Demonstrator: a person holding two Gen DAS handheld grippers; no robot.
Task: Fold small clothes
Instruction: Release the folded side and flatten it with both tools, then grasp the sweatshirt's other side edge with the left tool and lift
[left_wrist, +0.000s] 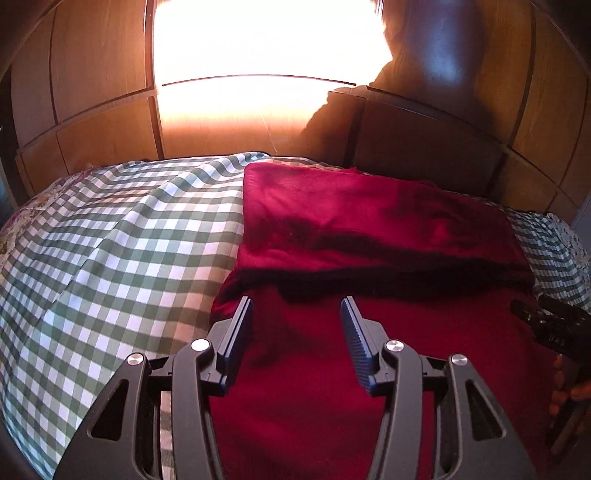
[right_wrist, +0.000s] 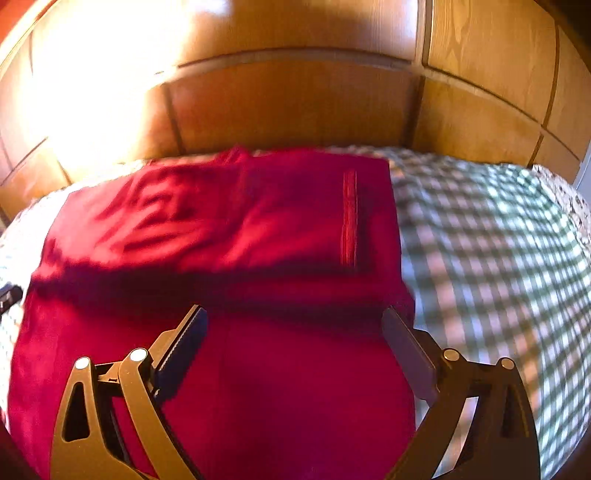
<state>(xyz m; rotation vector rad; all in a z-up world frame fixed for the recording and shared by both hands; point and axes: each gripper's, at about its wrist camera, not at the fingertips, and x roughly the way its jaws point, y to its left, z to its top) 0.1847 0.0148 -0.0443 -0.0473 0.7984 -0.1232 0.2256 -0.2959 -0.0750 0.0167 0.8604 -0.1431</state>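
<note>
Left wrist view: my left tongs (left_wrist: 297, 308) stand apart, holding nothing, poised over the near left portion of the deep red soft fabric garment (left_wrist: 369, 229). The garment lies on the bed, spread over a green-and-white checked sheet (left_wrist: 122, 236). Its far part forms a doubled layer whose edge runs left to right just beyond my fingertips, casting a dark shadow line. My right tongs (left_wrist: 546, 321) show at the right margin of this view, near the garment's right edge.

Right wrist view: my right tongs (right_wrist: 295, 314) are also spread wide and empty, above the near right portion of the garment, with the right finger close to its right border. This picture is blurred, so fine seams are hard to read. Wooden panelled cabinet doors (right_wrist: 295, 110) stand behind the bed.

Judged step: one fold appears laid, and both tongs are between grasps. The next move likely calls for lowering each pair of tongs onto a near corner or side edge, pinching a single layer, then carrying it across evenly so the fold stays square.
</note>
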